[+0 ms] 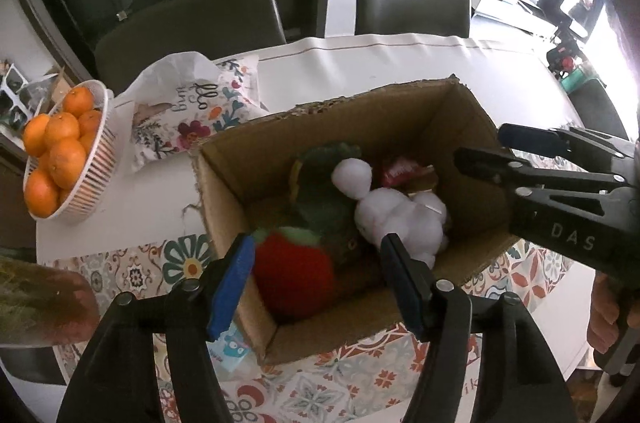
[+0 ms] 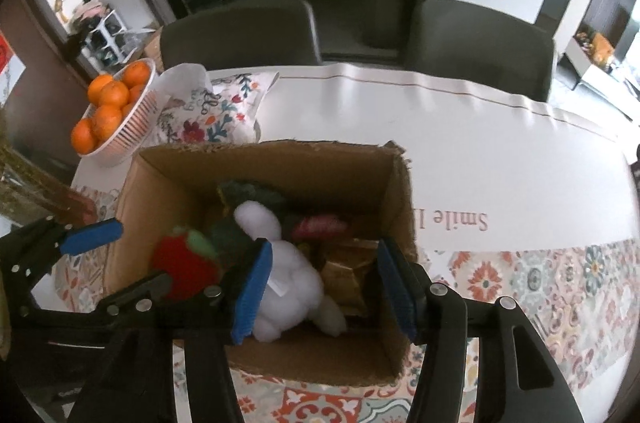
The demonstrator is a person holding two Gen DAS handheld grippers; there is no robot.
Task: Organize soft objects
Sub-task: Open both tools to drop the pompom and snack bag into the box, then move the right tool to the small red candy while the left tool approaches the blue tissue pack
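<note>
1. Dining room, two dark chairs (image 2: 240, 31) behind a white table (image 2: 500, 159) with a patterned runner; a basket of oranges (image 1: 60, 151) and a floral cushion (image 1: 192, 115) sit beyond and left of both grippers.
2. Cardboard box (image 2: 264, 167) stands open directly under both grippers. Inside: red strawberry plush (image 1: 294, 275), dark green plush (image 1: 320, 183), white plush bunny (image 2: 288, 279), a small red item at the far side.
3. Left gripper (image 1: 320, 275): jaws spread, nothing pinched; strawberry plush lies below and between the blue pads, apparently released.
4. Right gripper (image 2: 320, 287): jaws apart over the bunny, left pad close beside its body, no squeeze visible. Reads as let go.
5. Handling judgement: all toys light, squashy, not fragile; fuzzy pile should grip well. Best hold is across the fat body, not an ear or limb, which would stretch and swing.
6. Cushion outside the box looks the likeliest soft item left; bulky, so pinch a corner or edge.
</note>
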